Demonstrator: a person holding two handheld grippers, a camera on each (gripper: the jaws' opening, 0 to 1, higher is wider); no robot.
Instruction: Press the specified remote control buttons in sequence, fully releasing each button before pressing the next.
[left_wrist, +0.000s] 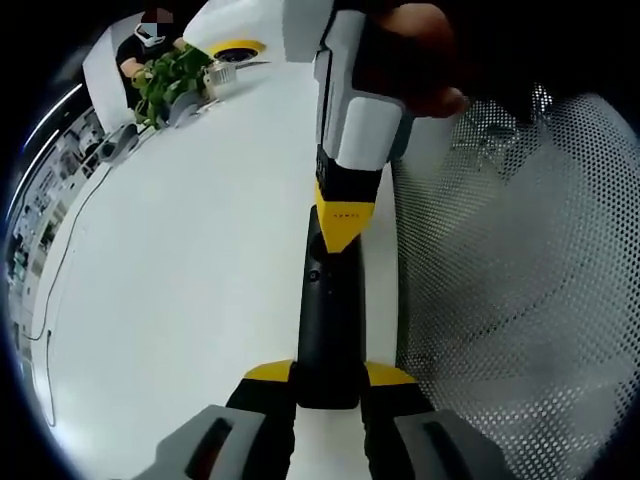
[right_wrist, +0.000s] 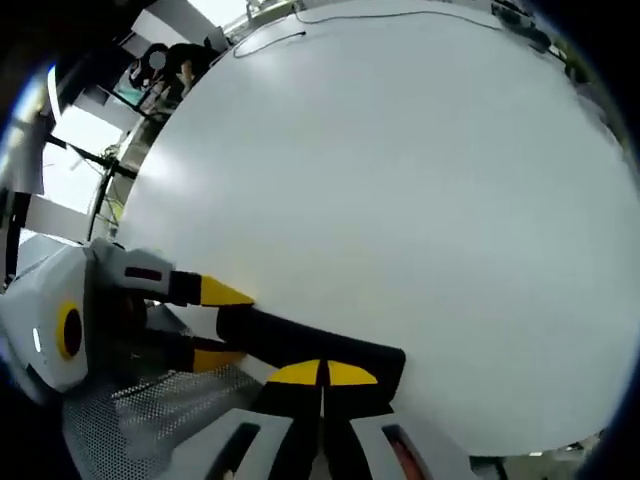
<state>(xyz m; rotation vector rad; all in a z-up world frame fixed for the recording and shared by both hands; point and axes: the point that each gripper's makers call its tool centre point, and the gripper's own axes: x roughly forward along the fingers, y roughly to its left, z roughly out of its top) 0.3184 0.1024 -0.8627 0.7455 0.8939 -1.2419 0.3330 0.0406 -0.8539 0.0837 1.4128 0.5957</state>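
A long black remote (left_wrist: 326, 310) lies lengthwise over the white table (left_wrist: 190, 300), its near end between the yellow-tipped jaws of my left gripper (left_wrist: 330, 374), which is shut on it. My right gripper (left_wrist: 345, 218) comes down from the top of the left gripper view, its yellow tips together and touching the remote's far part. In the right gripper view the right gripper (right_wrist: 322, 374) is shut with its tips on the remote (right_wrist: 300, 345). The left gripper (right_wrist: 222, 325) holds the remote's other end from the left. The buttons are hidden.
A mesh chair back (left_wrist: 520, 300) stands right beside the remote at the table's edge. At the far end of the table are a green plant (left_wrist: 165, 80), a white-and-yellow device (left_wrist: 238, 45) and a thin cable (left_wrist: 70, 240). A person (right_wrist: 165, 65) stands beyond the table.
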